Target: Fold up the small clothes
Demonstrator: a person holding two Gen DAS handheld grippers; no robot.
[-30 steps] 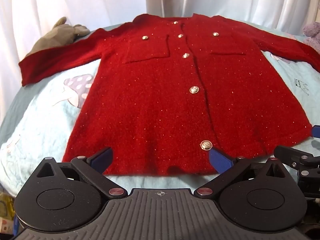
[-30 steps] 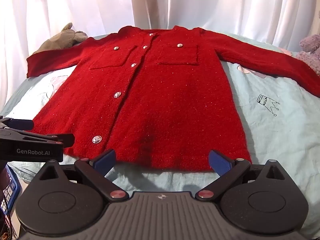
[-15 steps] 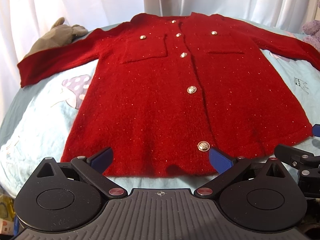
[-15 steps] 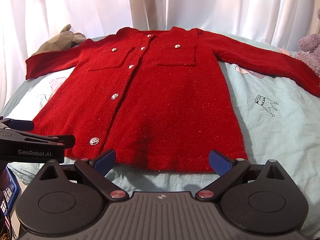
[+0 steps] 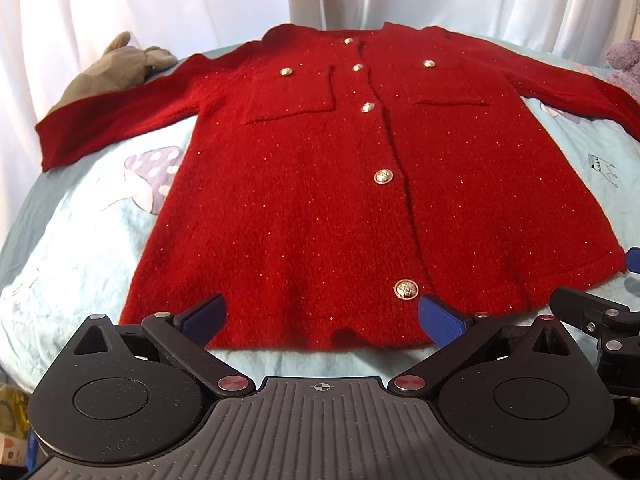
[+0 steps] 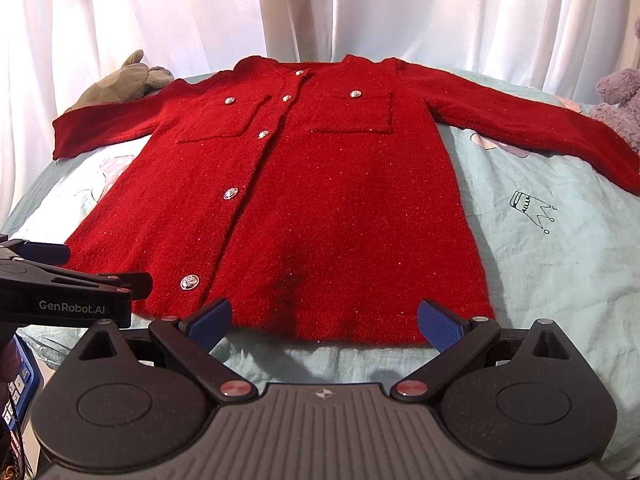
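A red knit cardigan (image 5: 320, 200) (image 6: 320, 200) with gold buttons and two chest pockets lies flat and face up on a pale blue sheet, both sleeves spread outward. Its hem lies nearest to me. My left gripper (image 5: 320, 318) is open, its blue pads just above the hem near the lowest button, with nothing between them. My right gripper (image 6: 324, 322) is open too, at the hem's right half, holding nothing. Each gripper shows at the edge of the other's view: the right gripper (image 5: 600, 316) and the left gripper (image 6: 72, 284).
The pale blue sheet (image 5: 80, 240) (image 6: 560, 260) has printed mushroom and crown drawings. A grey-green plush toy (image 5: 116, 68) (image 6: 124, 84) sits at the back left, a purple plush (image 6: 620, 100) at the back right. White curtains (image 6: 320, 8) hang behind.
Both grippers have crept slightly forward toward the hem; the cardigan lies as before and both stay open.
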